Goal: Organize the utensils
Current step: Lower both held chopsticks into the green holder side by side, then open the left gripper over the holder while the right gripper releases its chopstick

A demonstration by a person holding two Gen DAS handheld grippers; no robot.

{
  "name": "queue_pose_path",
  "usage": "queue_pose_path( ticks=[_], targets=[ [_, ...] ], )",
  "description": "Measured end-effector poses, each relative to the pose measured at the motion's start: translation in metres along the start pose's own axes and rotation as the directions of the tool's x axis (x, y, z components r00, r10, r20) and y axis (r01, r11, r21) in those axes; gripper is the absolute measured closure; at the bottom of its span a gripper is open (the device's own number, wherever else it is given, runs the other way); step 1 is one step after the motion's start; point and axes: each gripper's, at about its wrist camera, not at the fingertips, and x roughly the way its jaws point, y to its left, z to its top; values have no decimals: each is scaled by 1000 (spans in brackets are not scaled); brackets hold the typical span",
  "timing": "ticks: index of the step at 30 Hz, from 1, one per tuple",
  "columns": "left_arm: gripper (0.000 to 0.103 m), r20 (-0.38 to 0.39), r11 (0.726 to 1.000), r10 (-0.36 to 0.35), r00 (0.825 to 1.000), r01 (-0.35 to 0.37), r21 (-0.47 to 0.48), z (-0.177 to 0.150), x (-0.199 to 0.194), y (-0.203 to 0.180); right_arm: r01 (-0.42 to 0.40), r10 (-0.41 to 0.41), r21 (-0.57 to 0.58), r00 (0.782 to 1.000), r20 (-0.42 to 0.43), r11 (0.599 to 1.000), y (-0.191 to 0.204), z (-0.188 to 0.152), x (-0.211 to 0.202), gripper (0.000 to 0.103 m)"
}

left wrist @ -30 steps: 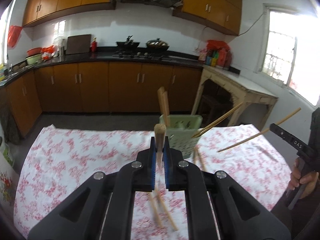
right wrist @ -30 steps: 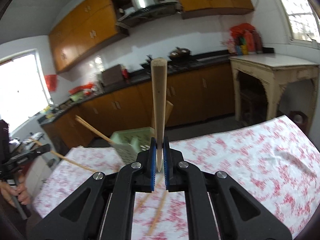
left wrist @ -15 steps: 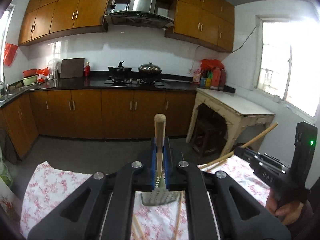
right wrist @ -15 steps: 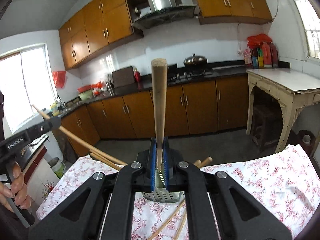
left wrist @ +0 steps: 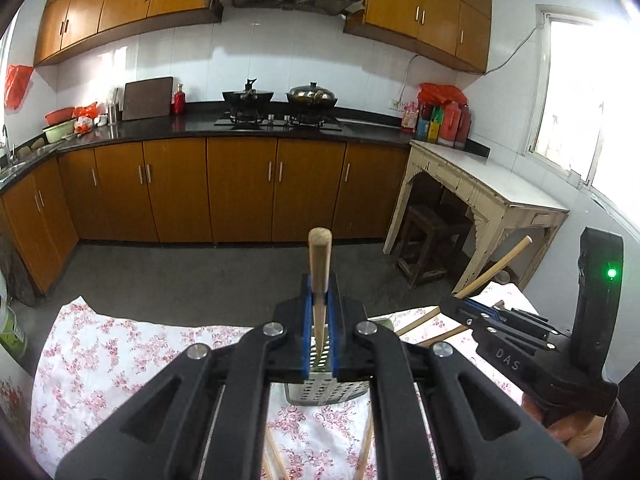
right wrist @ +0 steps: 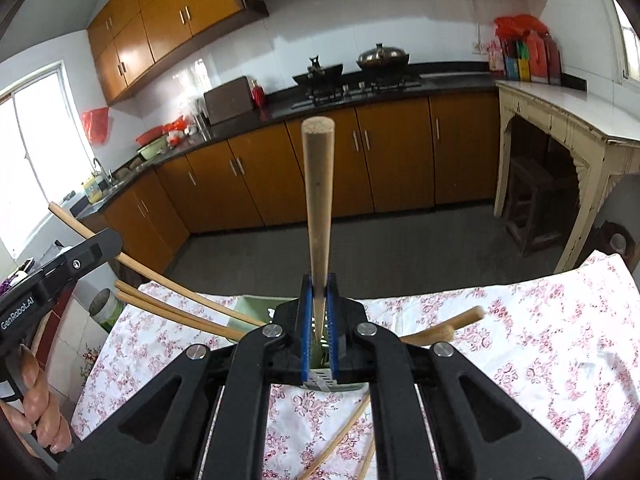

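Both our hand-held grippers have swung above the holder [left wrist: 326,390] | left hand-held gripper [left wrist: 319,312], right hand-held gripper [right wrist: 319,312] each clamp one tapered wooden chopstick [left wrist: 319,264] upright.

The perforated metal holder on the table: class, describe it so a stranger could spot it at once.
Find the floral tablecloth. At its middle, just past the left gripper, stands the perforated metal holder. It alone is silvery with holes; the chopsticks around it are plain wood.

Wooden chopsticks [right wrist: 318,216] — upright, clamped

Orange cabinets [left wrist: 240,188], white tiled wall [left wrist: 280,60], grey floor [left wrist: 180,276], bright window [left wrist: 576,92].
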Motion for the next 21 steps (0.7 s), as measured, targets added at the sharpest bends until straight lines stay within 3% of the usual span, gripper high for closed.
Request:
queue_pose_path(
  ticks=[9, 11, 13, 15, 16, 21],
  targets=[
    [95, -21, 1000, -1, 1000, 1, -7, -5, 15, 5, 5, -4, 24, 999, -52, 1000, 0, 6, 17, 95],
    [85, -14, 1000, -2, 1000, 2, -16, -5, 14, 7, 14, -12, 39, 999, -53, 999, -2, 7, 17, 95],
    [74, 3, 1000, 6, 1000, -5, -18, -5, 9, 8, 21, -19, 48, 999, -39, 999, -5, 7, 13, 92],
    [73, 15, 1000, 12, 1000, -12, -16, -5, 4, 8, 36, -35, 52, 999, -22, 998, -6, 8, 9, 73],
    [73, 17, 1000, 14, 1000, -13, -19, -4, 3, 9, 42, -42, 54, 999, -9, 998, -6, 9, 7, 70],
    [69, 36, 999, 22, 999, -21, -26, -4, -9, 12, 61, -63, 53, 997, 38, 997, -6, 13, -7, 69]
  ],
)
